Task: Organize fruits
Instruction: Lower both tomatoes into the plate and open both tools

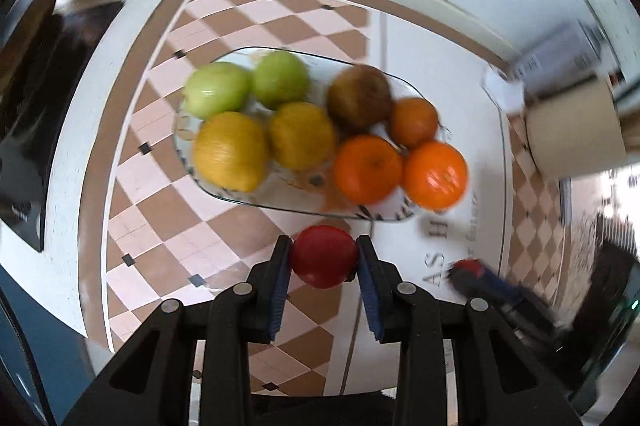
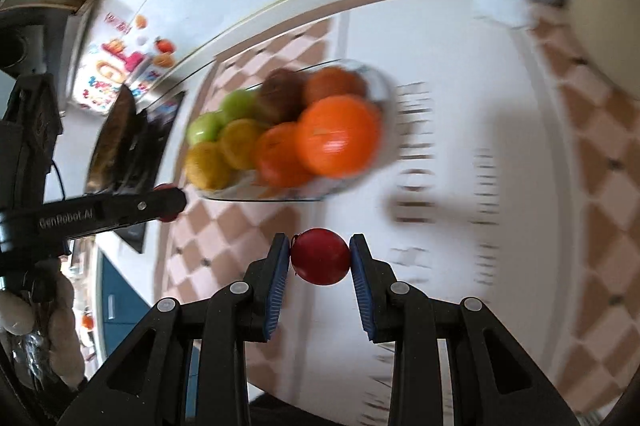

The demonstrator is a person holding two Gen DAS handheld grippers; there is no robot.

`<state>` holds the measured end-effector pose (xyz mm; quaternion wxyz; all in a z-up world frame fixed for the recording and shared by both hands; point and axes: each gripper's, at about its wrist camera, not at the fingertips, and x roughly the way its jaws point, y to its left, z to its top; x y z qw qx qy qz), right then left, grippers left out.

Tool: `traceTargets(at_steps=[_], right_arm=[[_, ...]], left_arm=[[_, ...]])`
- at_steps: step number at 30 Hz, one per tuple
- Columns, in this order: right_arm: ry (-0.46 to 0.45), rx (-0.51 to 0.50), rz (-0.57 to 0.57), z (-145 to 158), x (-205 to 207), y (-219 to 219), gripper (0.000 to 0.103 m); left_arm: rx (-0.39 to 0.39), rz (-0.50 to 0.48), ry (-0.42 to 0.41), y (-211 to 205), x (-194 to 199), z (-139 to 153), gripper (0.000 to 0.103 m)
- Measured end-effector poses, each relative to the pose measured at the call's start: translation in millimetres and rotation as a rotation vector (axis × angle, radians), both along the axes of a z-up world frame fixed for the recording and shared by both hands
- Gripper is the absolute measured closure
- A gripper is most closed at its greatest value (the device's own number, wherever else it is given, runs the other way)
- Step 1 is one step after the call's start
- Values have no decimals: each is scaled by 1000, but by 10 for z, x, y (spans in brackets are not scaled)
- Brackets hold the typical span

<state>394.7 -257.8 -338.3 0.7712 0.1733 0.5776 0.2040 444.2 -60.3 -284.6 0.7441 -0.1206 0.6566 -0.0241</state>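
A glass plate (image 1: 240, 196) on the checked tablecloth holds two green apples (image 1: 218, 88), two yellow fruits (image 1: 230, 150), two brown fruits (image 1: 358, 96) and two oranges (image 1: 368, 168). My left gripper (image 1: 324, 258) is shut on a red fruit (image 1: 324, 256) and holds it above the cloth, just in front of the plate. My right gripper (image 2: 320, 258) is shut on another red fruit (image 2: 320, 256), held in front of the same plate (image 2: 280, 197). The right gripper shows blurred in the left wrist view (image 1: 466, 268); the left gripper shows in the right wrist view (image 2: 170, 200).
A tan cylinder (image 1: 576, 130) and a white box (image 1: 560, 54) stand at the table's right side. A black flat object (image 1: 28, 130) lies at the left. A colourful package (image 2: 116, 74) sits at the far left. The tablecloth (image 1: 168, 226) surrounds the plate.
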Motion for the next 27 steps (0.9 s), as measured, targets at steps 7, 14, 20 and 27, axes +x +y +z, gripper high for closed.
traceTargets(at_steps=[7,14,20,27], right_arm=[[7,44,47,-237,262,620,69],[29,36,67,-446,491,866,69],[52,26,73,-533,566,973,68],[73,59,72,-531,582,961,50]], left_arm=[[-66,77,92,242,290,-237,74],[-32,32,149,215,532,-429,74],[9,12,179,196,630,-506,72],[11,19,195,228,653,-502,64]])
